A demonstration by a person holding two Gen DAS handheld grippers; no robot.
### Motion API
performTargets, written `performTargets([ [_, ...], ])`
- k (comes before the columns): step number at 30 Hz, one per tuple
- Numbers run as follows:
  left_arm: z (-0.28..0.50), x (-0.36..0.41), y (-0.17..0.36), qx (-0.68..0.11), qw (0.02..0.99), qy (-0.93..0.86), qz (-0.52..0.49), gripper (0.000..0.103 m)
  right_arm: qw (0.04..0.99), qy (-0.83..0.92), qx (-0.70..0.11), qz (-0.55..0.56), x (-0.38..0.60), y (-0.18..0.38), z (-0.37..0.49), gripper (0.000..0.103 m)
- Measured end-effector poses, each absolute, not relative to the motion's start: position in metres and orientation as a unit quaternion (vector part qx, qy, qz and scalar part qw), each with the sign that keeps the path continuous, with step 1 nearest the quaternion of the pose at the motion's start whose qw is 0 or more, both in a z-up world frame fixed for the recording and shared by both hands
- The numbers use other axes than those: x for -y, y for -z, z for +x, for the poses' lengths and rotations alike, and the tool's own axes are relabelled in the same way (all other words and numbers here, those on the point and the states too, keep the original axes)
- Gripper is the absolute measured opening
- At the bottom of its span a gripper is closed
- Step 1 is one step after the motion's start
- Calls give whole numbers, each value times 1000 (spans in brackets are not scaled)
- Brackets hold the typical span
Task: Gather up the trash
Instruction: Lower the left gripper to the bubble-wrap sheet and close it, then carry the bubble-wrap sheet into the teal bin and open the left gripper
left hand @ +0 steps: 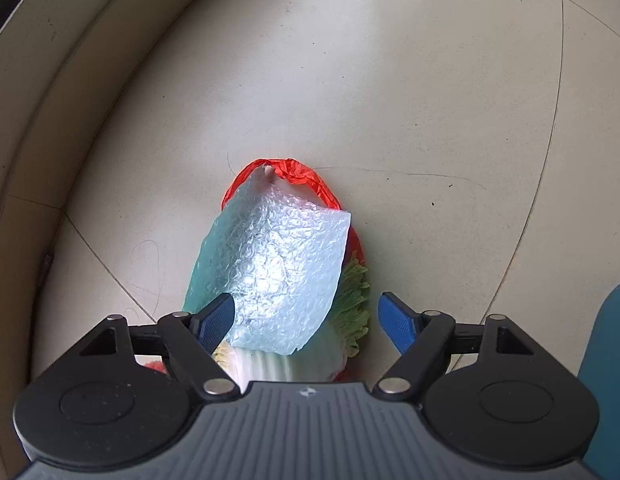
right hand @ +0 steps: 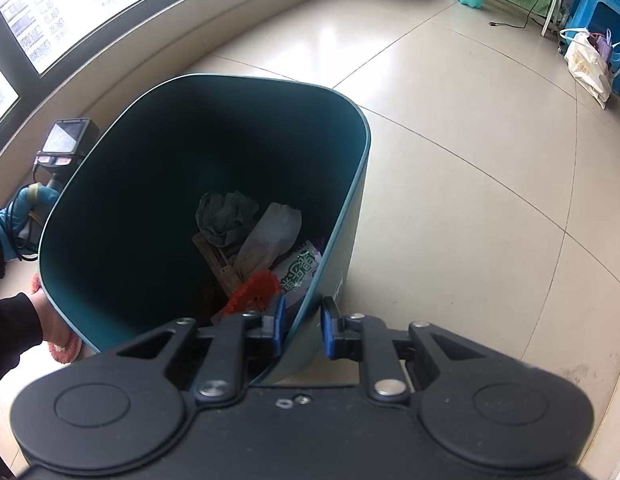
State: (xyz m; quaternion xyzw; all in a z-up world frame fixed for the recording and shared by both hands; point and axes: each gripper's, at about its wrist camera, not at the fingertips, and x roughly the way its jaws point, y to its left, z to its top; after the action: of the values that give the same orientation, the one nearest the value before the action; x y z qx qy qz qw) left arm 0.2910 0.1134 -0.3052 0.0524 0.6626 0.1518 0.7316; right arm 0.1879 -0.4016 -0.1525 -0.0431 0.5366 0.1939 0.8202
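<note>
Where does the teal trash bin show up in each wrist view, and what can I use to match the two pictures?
Left wrist view: only a sliver of the teal trash bin at the lower right edge, right of the open left tongs.
Right wrist view: the bin fills the centre-left, its near rim between the right tongs.
Shared landmark: the beige tiled floor with its dark grout lines.

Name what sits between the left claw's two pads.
In the left wrist view, a bubble wrap sheet lying over cabbage leaves fills the open left claw.
</note>
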Motion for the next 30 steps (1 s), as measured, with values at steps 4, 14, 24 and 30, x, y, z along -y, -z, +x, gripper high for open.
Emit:
performTargets([
  [4,295,-115,316,-666,722,-172,68,39,817,-195,-541,-37,402,152,194,19],
  [14,288,-140,265,-631,752,-190,6,3,822,-190,-535,-46,398,150,190,19],
  [24,273,-142,176,-601,779,-164,-68,3,828,-189,-526,-46,397,151,184,19],
  [30,254,-106,107,-580,803,-115,-77,3,834,-182,-518,-52,395,150,179,19],
])
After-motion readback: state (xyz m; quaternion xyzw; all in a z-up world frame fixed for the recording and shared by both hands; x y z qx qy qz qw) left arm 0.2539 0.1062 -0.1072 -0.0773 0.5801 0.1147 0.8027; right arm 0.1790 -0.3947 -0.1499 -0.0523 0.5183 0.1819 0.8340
